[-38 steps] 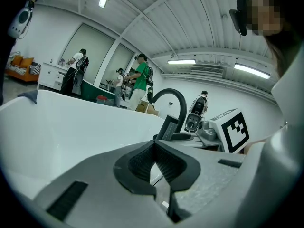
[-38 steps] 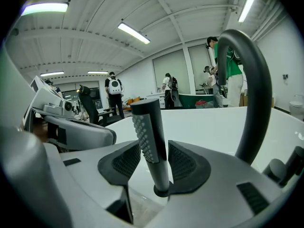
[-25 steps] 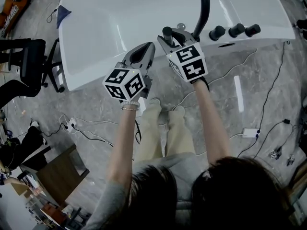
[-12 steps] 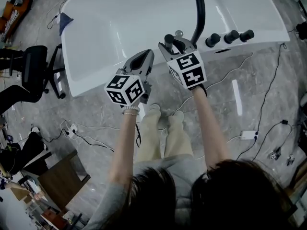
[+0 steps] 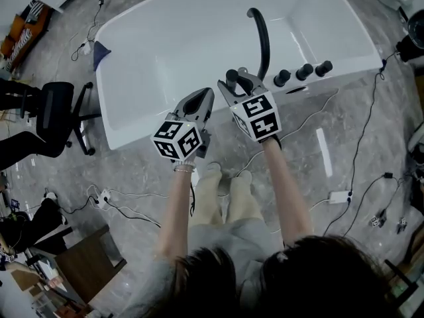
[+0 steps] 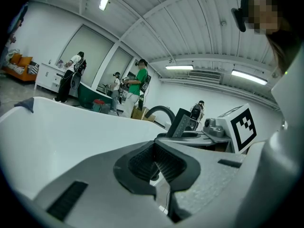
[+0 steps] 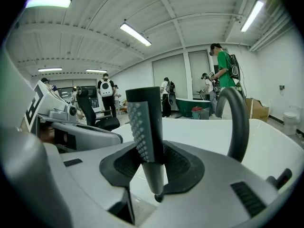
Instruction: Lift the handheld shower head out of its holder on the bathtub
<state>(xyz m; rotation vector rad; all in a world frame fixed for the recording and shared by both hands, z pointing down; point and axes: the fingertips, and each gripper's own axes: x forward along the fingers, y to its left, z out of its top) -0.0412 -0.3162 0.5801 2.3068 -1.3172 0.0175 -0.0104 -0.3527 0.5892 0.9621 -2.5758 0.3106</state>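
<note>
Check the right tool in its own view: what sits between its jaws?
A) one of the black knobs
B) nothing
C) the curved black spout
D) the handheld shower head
D: in the right gripper view the right tool has its pads closed on the handle of the shower head, which stands upright with its nozzle face showing.

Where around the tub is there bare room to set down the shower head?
The bathtub basin is bare from the blue cloth on its left corner across to the spout. The near rim left of the left gripper is free too. Crowded: the rim by the spout and three knobs, where the right gripper holds the shower head.
</note>
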